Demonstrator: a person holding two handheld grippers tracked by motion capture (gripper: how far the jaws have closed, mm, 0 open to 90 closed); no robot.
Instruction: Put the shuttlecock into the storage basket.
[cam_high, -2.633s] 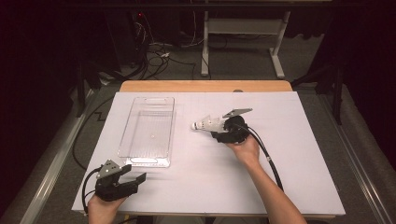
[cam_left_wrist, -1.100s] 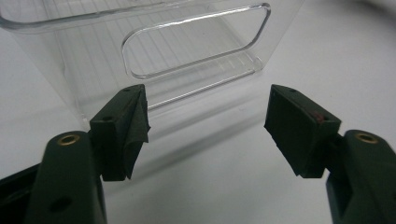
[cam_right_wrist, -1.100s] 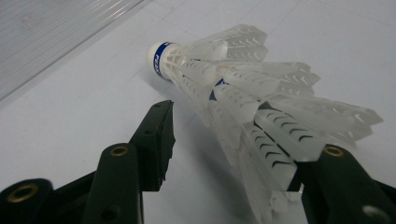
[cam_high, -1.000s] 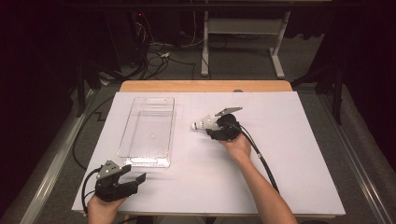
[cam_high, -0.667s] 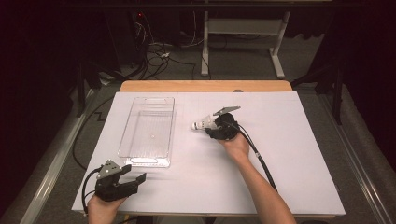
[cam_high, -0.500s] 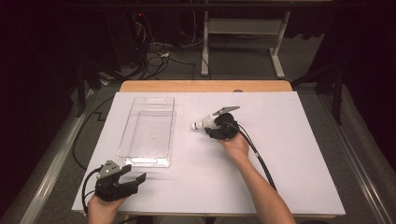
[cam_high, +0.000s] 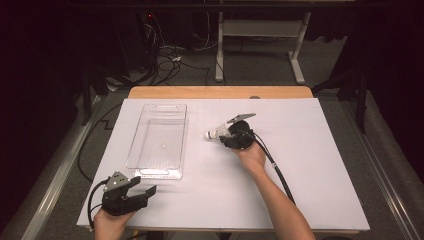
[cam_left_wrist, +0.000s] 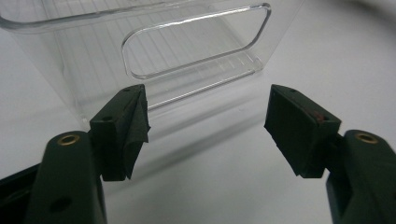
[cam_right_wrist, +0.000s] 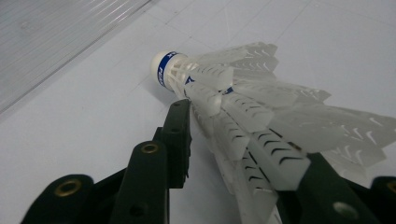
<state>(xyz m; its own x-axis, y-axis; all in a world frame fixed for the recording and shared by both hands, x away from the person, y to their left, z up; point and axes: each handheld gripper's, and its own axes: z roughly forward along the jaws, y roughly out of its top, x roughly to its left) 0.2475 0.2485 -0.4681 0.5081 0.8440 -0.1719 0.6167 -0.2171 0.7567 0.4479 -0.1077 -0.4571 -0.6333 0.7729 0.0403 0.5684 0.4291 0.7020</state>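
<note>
While the right gripper sits at the centre of the high view with its fingers closing in on the shuttlecock, the grip does not look settled. In the right gripper view the jaws have just been closing and the feather skirt lies between them: one finger lies against the feathers at lower centre of the frame, the other is buried under them at lower right. Whether the pads already press is hard to tell. The shuttlecock lies on the white desk, its blue-banded cork pointing toward the upper left of that frame, just right of the clear bin.

My worry is the feathers. They are thin and springy, so a hard squeeze could bend or crack them, while a light one may let the shuttlecock slip or swivel out as it is lifted. The hold sits well back on the skirt, far from the cork, so the heavier cork could tip the shuttlecock downward in the jaws. If it is carried to the bin, a drooping cork could catch the rim.

The left gripper, at the lower left of the high view, holds nothing; its fingers are spread wide and face the bin's near wall with its handle slot. If it pushes forward, it could shove the light bin.
</note>
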